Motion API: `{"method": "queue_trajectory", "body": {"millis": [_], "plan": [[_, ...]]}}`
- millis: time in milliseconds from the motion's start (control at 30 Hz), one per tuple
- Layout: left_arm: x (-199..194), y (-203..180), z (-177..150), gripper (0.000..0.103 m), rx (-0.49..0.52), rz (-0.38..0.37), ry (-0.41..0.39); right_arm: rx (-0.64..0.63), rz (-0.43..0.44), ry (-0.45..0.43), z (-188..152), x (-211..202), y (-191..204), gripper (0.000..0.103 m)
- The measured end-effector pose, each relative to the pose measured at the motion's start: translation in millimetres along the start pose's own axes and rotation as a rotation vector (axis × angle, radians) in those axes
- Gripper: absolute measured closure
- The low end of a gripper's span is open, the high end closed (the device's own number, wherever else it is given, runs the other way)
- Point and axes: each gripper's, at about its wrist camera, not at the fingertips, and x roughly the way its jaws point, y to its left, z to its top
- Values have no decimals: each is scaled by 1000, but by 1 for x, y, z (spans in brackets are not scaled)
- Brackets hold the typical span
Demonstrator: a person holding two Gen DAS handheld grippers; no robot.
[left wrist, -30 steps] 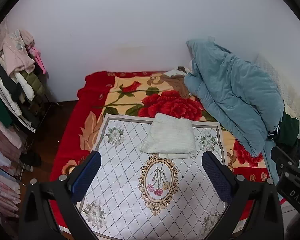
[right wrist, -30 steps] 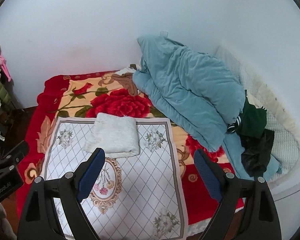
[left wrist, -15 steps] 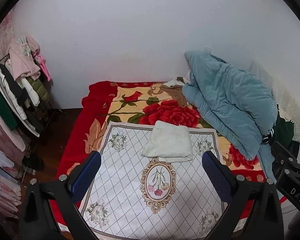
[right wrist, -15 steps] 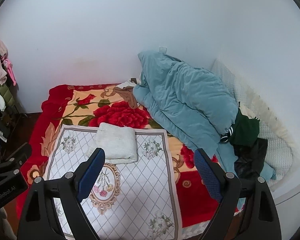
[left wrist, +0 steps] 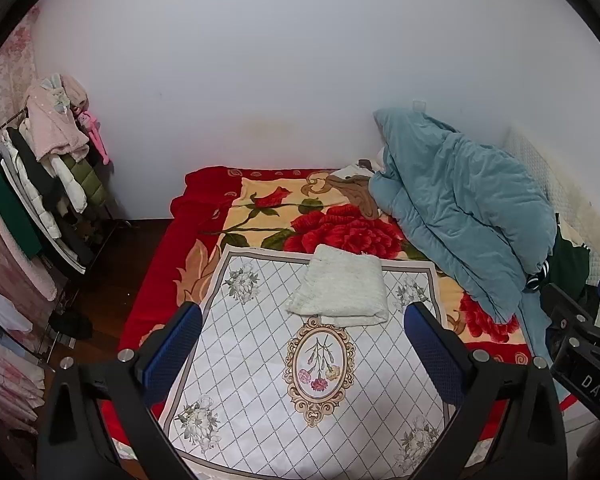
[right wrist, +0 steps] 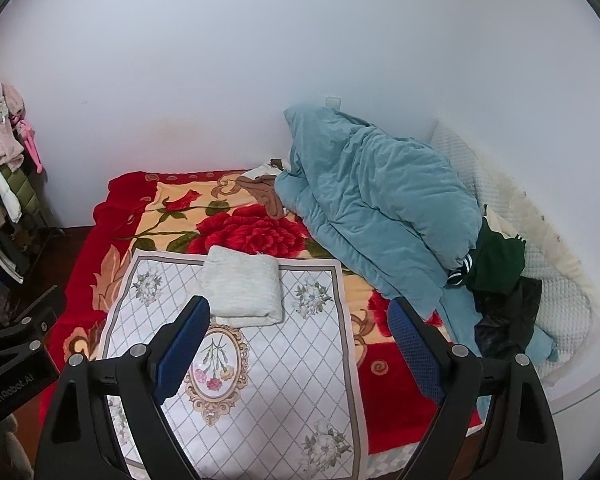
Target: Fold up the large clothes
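At the far left of the left wrist view a rack (left wrist: pixel 40 200) of hanging clothes stands by the wall. Right of it lies the bed (left wrist: pixel 160 272), covered by a red rose blanket (left wrist: pixel 340 236) with a white diamond-pattern cloth (left wrist: pixel 260 360) spread over the lower middle. The folded white garment (left wrist: pixel 340 288) rests flat on the upper edge of that cloth, at frame centre, partly over the blanket's roses. The left tongs (left wrist: pixel 300 344) hang above the cloth in the lower frame, blue pads spread wide, holding nothing; the garment is beyond their tips, untouched. At upper right a teal duvet (left wrist: pixel 460 208) is heaped against the wall, with dark clothes (left wrist: pixel 568 260) just right of it.

In the right wrist view the right tongs (right wrist: pixel 296 340) likewise stand wide apart and empty, the garment (right wrist: pixel 242 286) just past the left pad, the duvet (right wrist: pixel 380 208) to the right.
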Motion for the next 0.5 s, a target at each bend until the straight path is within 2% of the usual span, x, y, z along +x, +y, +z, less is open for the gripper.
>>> {"method": "queue_trajectory", "body": {"millis": [500], "plan": [[-8, 3, -1, 0, 1, 15, 0, -15, 10, -9, 6, 0, 4, 11]]}}
